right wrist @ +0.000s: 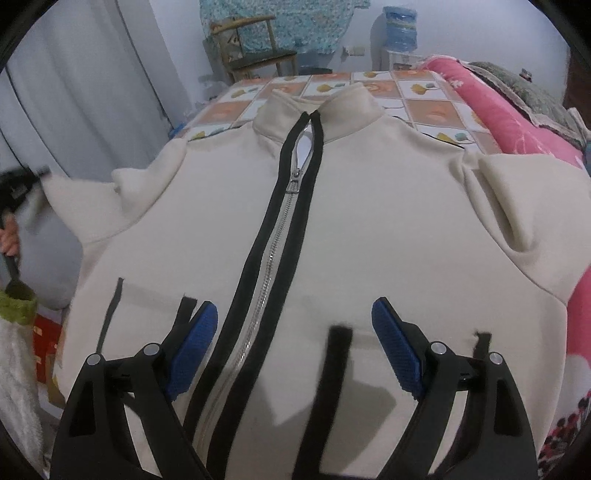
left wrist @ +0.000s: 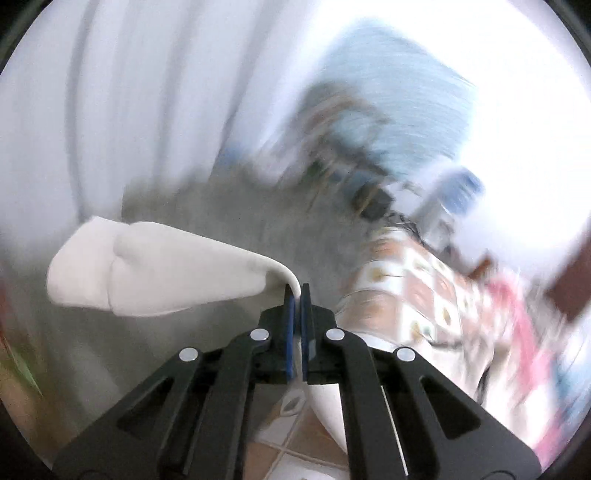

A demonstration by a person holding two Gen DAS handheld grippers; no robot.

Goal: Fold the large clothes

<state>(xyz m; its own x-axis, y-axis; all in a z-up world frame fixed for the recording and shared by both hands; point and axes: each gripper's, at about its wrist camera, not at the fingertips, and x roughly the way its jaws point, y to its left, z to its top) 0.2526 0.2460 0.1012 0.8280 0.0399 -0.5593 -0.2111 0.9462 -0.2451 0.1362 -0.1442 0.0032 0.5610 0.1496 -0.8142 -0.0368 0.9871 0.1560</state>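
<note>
A cream zip-up jacket point(right wrist: 369, 221) with a black-edged zipper point(right wrist: 273, 251) lies front-up on the patterned table point(right wrist: 428, 107), collar at the far side. My right gripper point(right wrist: 293, 345) is open, hovering low over the jacket's lower front, jaws either side of the zipper. My left gripper point(left wrist: 297, 295) is shut on the jacket's left sleeve point(left wrist: 155, 269) and holds it in the air off the table's left side; the view is blurred by motion. The left gripper also shows at the far left of the right wrist view point(right wrist: 22, 184).
A pink floral quilt point(right wrist: 517, 129) lies along the table's right side. A wooden chair point(right wrist: 255, 48) and a water bottle point(right wrist: 400, 27) stand against the far wall. White curtains point(right wrist: 74, 92) hang at the left. A red box point(right wrist: 44, 347) sits low at left.
</note>
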